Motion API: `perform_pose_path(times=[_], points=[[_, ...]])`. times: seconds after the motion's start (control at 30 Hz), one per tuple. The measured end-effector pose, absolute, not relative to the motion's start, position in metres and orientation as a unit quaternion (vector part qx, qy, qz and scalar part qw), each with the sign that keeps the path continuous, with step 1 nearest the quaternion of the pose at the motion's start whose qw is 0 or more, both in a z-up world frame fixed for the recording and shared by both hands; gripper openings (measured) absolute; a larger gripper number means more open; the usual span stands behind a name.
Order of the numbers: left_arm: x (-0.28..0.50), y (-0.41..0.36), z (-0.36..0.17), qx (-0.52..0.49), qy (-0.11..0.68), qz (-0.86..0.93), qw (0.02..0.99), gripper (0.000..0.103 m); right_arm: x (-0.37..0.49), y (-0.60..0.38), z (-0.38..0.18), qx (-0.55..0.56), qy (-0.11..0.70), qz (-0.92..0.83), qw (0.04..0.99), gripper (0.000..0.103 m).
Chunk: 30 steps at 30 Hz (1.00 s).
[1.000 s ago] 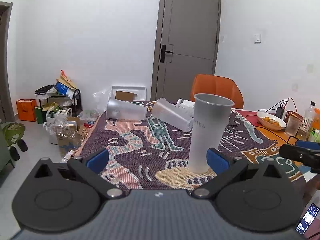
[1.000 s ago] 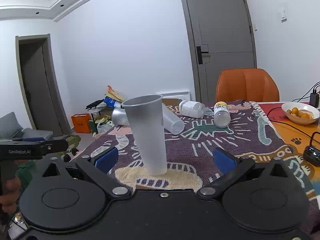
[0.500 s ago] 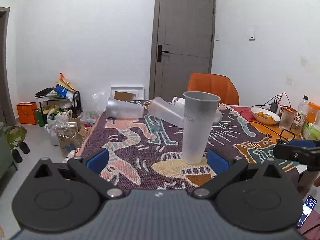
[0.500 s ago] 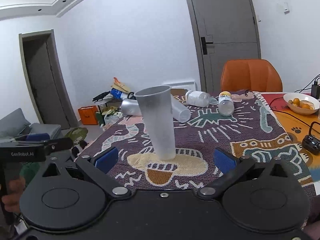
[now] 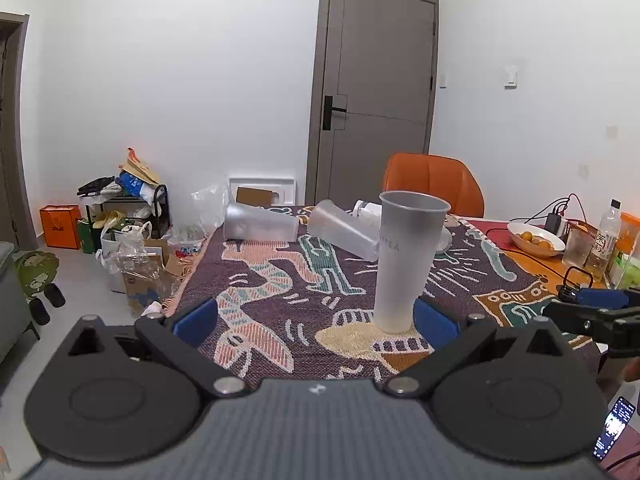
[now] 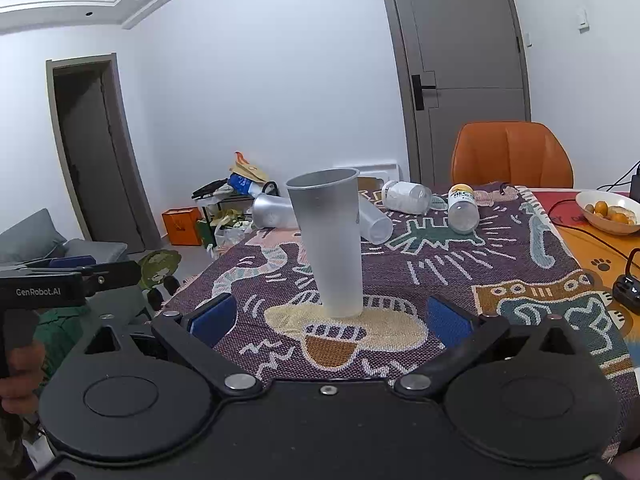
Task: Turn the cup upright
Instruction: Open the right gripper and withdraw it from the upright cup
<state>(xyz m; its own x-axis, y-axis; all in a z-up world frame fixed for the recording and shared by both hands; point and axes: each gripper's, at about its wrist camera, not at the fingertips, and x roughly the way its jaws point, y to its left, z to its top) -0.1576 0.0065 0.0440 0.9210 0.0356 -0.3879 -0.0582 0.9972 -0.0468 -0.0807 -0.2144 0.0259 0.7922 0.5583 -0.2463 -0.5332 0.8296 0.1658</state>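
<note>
Lying beyond the upright cup [image 6: 328, 240], a yellow-capped bottle [image 6: 463, 208] shows only rightward.

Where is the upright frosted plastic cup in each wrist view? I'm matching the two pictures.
Left wrist: the upright frosted plastic cup stands right of centre on the patterned woven cloth.
Right wrist: the cup stands at centre.
Shared landmark: the orange chair behind the table.

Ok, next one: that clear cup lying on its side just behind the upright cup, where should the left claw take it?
Grip the lying clear cup across its mid-wall, coming from above. It lies on the patterned cloth with its round side exposed. Its wider rim end points back-left, so approaching there should avoid the upright cup.
</note>
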Motion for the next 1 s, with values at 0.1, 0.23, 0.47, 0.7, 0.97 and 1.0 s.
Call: perform_pose_path(times=[0.1,0.23,0.47,0.7,0.97,1.0], points=[[-0.1587,0.0058,0.0446,-0.023,0.196,0.025,0.98,0.103,-0.0807,-0.2141,0.0261,0.043,0.144,0.288,0.946,0.103],[-0.1595,0.0044,0.0446,-0.021,0.195,0.023,0.98,0.103,-0.0815,-0.214,0.0264,0.042,0.142,0.287,0.946,0.103],[-0.1603,0.0037,0.0446,-0.02,0.194,0.021,0.981,0.103,-0.0817,-0.2143,0.0269,0.042,0.141,0.287,0.947,0.103],[-0.1612,0.0028,0.0444,-0.017,0.195,0.018,0.98,0.103,-0.0811,-0.2143,0.0272,0.044,0.142,0.29,0.945,0.103],[-0.1617,0.0043,0.0448,-0.018,0.195,0.02,0.98,0.103,-0.0817,-0.2128,0.0274,0.042,0.141,0.291,0.945,0.103],[-0.1615,0.0042,0.0446,-0.018,0.196,0.021,0.98,0.103,-0.0818,-0.2129,0.0273,0.042,0.14,0.292,0.945,0.103]])
